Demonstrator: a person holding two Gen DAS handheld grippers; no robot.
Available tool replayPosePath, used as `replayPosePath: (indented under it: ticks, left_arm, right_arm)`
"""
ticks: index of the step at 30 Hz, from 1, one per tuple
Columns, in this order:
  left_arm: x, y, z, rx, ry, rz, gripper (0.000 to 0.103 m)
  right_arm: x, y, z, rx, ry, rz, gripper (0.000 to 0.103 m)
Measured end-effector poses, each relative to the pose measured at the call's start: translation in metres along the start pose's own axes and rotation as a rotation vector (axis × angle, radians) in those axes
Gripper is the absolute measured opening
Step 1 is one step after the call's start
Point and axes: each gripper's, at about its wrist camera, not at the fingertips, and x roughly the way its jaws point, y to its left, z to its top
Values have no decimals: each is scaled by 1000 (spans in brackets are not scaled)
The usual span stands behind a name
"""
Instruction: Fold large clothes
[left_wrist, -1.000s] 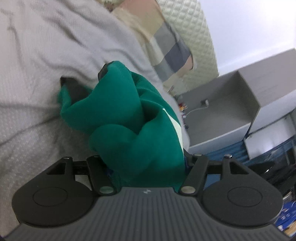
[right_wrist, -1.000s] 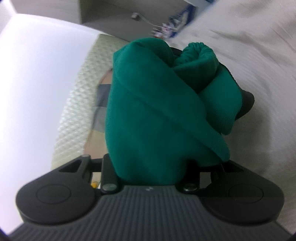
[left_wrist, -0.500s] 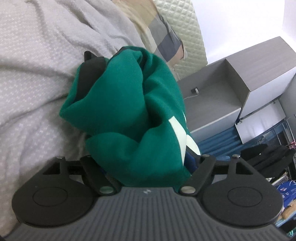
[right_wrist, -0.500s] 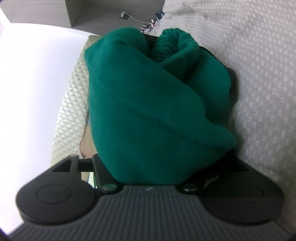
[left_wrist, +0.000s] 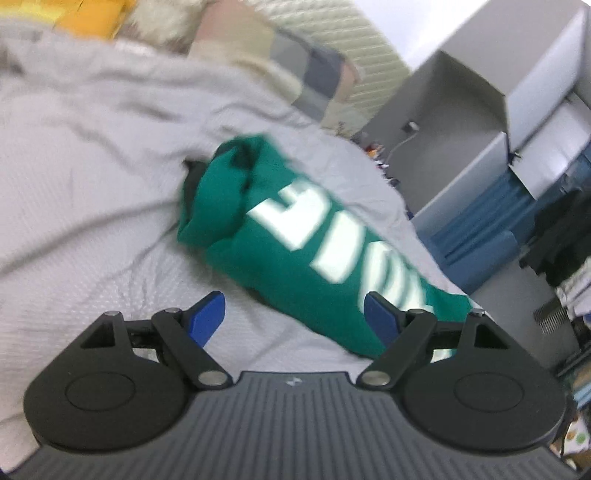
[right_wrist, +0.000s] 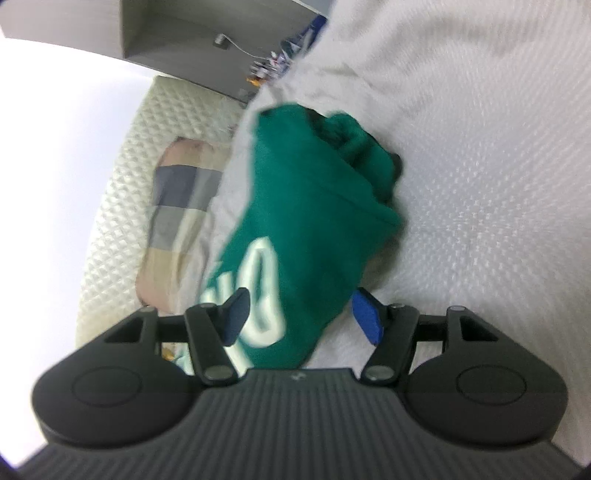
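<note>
Left wrist view: the left hand-held gripper (left_wrist: 293, 314) occupies the foreground, its blue pads (left_wrist: 207, 319) set wide apart and its jaws opening; the near end of the sweater (left_wrist: 295, 236) lies between them, but neither pad presses on it. Right wrist view: the right hand-held gripper (right_wrist: 301, 314) likewise has its jaws opening, with the sweater (right_wrist: 310, 221) reaching in between the blue pads (right_wrist: 365, 319); whether the left pad touches the cloth cannot be told through the blur. The sweater, green with pale block lettering, lies as a loosely bundled roll on the bed (left_wrist: 92, 184), its far end bunched into dark folds. The bed is covered by a light grey textured sheet (right_wrist: 480, 166), creased around the garment. Beyond the sweater, at the head of the bed, rests a checked pillow (right_wrist: 181, 206) in beige, grey and pink, against a cream quilted headboard (right_wrist: 122, 184). Farther off in the left wrist view stand a grey cabinet (left_wrist: 461, 122) with an open niche and a blue cloth (left_wrist: 480, 225) below it. Both views are smeared by motion blur.
</note>
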Motion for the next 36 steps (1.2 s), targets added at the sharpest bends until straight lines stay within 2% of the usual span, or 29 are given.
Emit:
replayPosePath:
  ticks: [8,12,15,20,24,28,36]
  left_arm:
    - [-123,-92,10,202,-106,23,85]
    - [-188,-136,-7,317,-153,52,86]
    - [-228,-156,-22,360,-176,49,87]
    - [-281,-173,-52,421,-199,54,89]
    - [-303,-174,-79,476,-228,108,90]
    - [-315,-169,-105,508,-227,125,91]
    - [-312,-161,-142,569,-228,157,93]
  right_arm:
    - [-102,91,-17,-232,-23,86,64]
    - [-157,137,-38,-426,-30,78,65]
    - [-183,161,-59,-538,-48,99,65]
    - [-234,178,-98,-725,-103,111,65]
    - [-259,174,-128,-800,-130,103,66]
    - [-270,163,-155,-886,-158,73,66]
    - [-260,139,-195,-985,-145,16,66]
